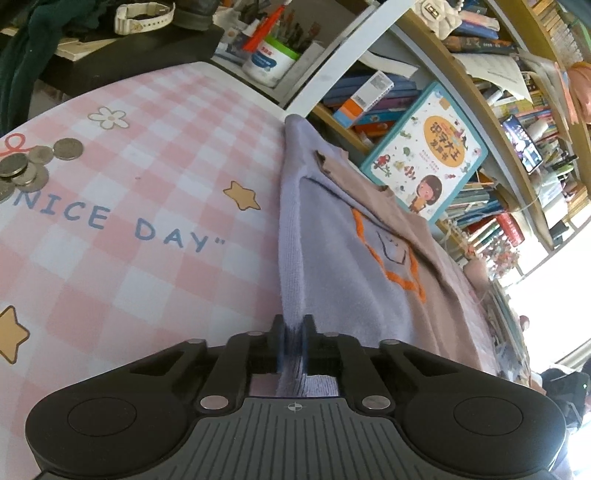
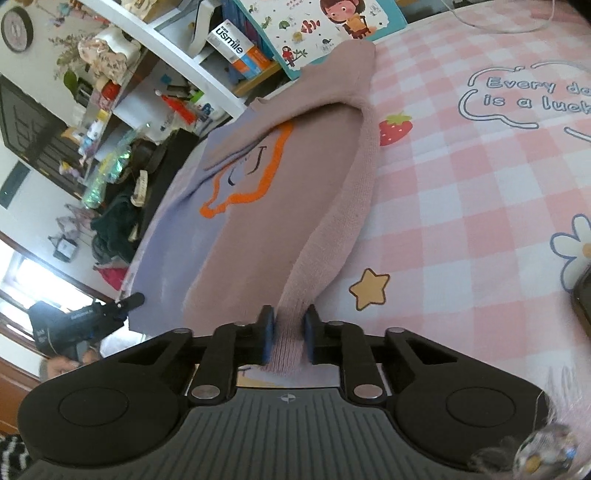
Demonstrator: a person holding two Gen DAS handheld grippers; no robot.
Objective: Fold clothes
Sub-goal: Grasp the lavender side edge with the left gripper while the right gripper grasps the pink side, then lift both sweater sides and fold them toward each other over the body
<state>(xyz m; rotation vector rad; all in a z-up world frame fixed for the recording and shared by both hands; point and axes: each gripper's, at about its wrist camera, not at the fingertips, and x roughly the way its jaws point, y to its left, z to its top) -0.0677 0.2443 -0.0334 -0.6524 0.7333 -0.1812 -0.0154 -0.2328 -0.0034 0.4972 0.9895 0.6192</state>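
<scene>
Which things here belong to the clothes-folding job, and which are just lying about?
Belong to the job:
- two-tone sweater
- left gripper, shut on its lilac sleeve
- right gripper, shut on its pink sleeve

Just lying about:
- coins
- children's picture book
- white watch
- USmile box

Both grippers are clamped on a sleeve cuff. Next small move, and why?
Probably lift both cuffs slightly and carry them inward over the body. The left gripper pinches the lavender knit sleeve, the right gripper the mauve-pink knit sleeve; both sleeves run along the outer edges of the two-tone sweater with the orange star outline, lying flat on the pink checked tablecloth, not yet folded across.
</scene>
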